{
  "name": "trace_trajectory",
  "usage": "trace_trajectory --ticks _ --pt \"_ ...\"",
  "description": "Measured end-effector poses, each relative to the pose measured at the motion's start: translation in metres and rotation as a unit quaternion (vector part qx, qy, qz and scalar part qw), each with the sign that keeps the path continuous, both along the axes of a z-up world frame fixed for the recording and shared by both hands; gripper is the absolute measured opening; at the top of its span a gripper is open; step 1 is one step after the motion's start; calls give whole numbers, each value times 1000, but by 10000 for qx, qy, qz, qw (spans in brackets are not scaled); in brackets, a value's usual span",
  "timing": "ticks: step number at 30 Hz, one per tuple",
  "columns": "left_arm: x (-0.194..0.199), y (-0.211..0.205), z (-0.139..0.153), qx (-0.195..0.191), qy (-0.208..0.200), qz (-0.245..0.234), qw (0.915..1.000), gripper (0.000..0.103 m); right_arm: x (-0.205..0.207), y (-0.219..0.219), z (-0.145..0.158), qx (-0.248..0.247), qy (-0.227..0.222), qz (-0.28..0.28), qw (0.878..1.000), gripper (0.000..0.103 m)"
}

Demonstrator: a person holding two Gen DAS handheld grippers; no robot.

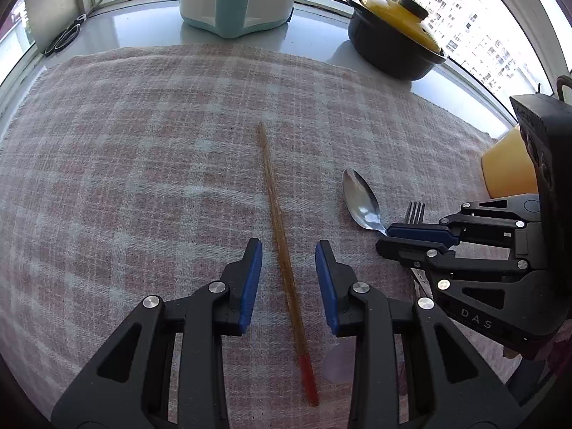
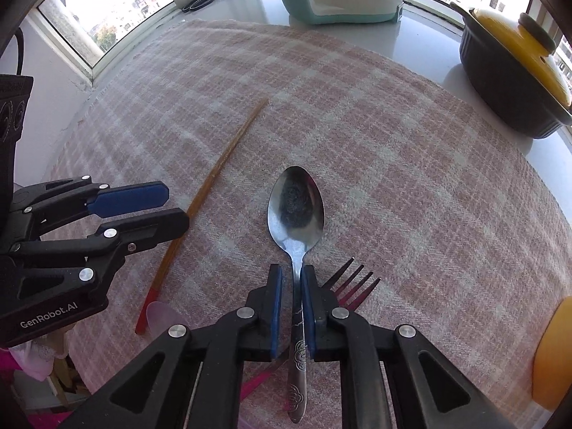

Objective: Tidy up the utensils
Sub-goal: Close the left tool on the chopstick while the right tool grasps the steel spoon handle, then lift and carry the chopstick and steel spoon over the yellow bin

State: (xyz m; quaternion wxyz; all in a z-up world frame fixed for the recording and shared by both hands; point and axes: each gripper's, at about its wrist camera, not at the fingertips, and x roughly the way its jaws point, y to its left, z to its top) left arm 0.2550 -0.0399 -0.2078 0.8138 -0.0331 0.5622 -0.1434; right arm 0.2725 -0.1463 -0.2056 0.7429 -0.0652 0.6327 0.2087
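spoon: the metal spoon sits dead centre in the right wrist view, bowl up-frame, handle running down between the pads. It lies on the checked cloth.
right hand-held gripper: the right hand-held gripper is pinched in on the spoon's neck, just below the bowl, blue pads tight on both sides of the stem.
how the spoon will handle: I'd guess stiff, light-ish and pretty slippery, being polished steel. The neck is thin, so it could pivot in the pads; gripping further down the embossed handle would probably hold steadier.
fork: a fork pokes out just right of that gripper, tines aimed at the upper right, rest of it hidden.
chopstick: a wooden chopstick with a red end lies lengthwise down the middle of the left wrist view. Light, stiff, skinny, probably rolls easily; mid-shaft looks like the spot to take it.
left hand-held gripper: the left hand-held gripper is spread apart, one pad either side of the chopstick, not touching it that I can see.
surroundings: black pot with a yellow lid at upper right, teal and white container top centre, both on the grey tabletop past the cloth.
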Motion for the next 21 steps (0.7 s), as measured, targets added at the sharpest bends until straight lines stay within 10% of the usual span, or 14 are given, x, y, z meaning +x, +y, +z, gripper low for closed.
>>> trace_trajectory --ticks 6,21 --pt "9 -3 -12 381 -126 -60 9992 8 3 3 -1 -109 -9 151 9998 5" --pt "-5 47 -10 -254 82 261 9993 4 -3 25 -2 -671 -190 693 9952 3"
